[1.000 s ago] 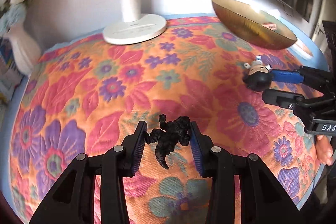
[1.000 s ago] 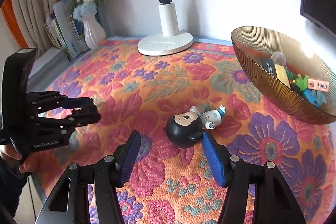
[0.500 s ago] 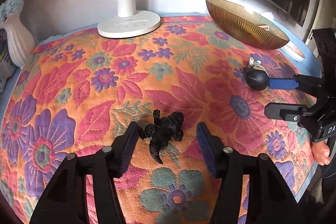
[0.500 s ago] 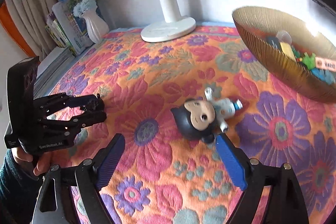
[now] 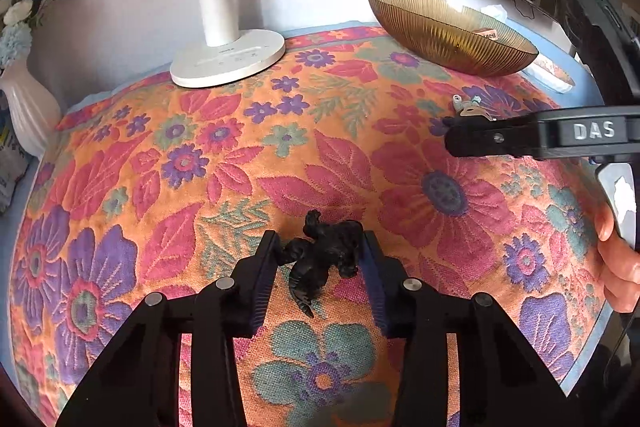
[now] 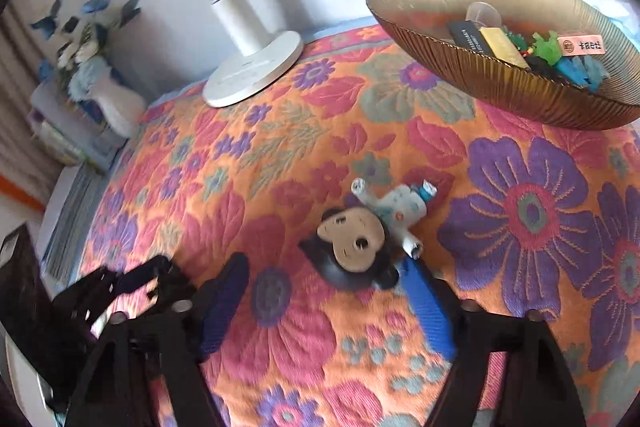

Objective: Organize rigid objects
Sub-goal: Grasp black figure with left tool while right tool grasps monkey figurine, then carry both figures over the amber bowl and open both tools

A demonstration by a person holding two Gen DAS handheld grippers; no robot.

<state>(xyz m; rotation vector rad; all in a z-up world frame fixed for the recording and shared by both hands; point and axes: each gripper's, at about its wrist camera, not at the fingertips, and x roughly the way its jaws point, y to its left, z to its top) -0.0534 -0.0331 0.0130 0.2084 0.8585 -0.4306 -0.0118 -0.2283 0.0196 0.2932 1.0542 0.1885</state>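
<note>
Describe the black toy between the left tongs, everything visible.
The black figurine is a small, dark, bumpy-textured creature, probably moulded plastic, with stubby limbs, a raised head end and a pointed tail aimed toward the camera. It lies flat on the floral tablecloth, between the left tongs, whose jaws are closing on it; both blue pads look to be against its sides. Nothing else touches it. Finer details are too dark to tell.

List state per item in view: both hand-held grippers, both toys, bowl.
left hand-held gripper: closing, pads at the black dinosaur figure's sides
black dinosaur figure: lying on the cloth
right hand-held gripper: closing, not yet gripping
monkey figure: lying face up
gold bowl: upright, small items inside
</note>
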